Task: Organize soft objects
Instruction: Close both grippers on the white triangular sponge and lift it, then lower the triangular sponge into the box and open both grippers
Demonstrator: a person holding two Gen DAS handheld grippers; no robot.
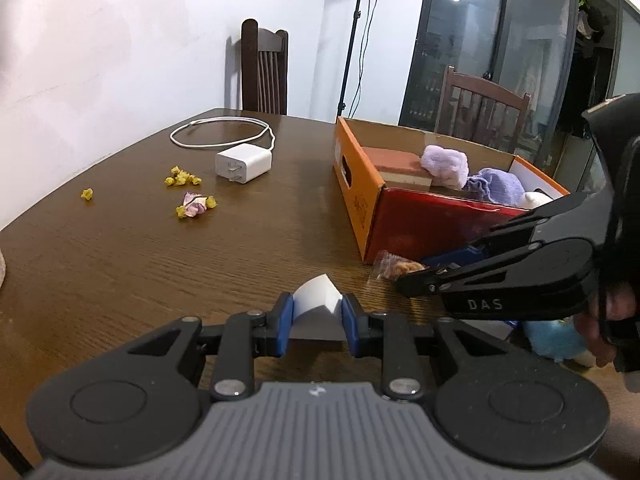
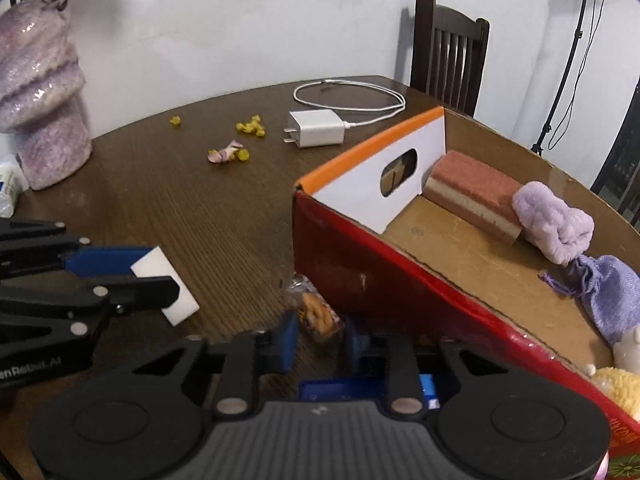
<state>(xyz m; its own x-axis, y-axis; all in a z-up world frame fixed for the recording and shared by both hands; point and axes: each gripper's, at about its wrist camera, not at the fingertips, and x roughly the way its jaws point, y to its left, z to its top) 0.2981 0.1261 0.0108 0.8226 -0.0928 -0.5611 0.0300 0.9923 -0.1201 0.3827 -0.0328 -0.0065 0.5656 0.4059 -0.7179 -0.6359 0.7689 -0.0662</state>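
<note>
on the wooden table [image 1: 120,264], beside the shoe box [image 2: 360,280] already holding soft items, this looks like the pick-up step. the left gripper [image 1: 318,322] is clamped on a white sponge [image 1: 316,300]. the right gripper [image 2: 320,344] has its jaws drawn close around a wrapped snack [image 2: 318,316]; next, probably lift both into the box.

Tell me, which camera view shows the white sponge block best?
The right wrist view: the white sponge block shows from the side, its long shape clear between the left gripper fingers. The left wrist view shows only its bent front end.
</note>
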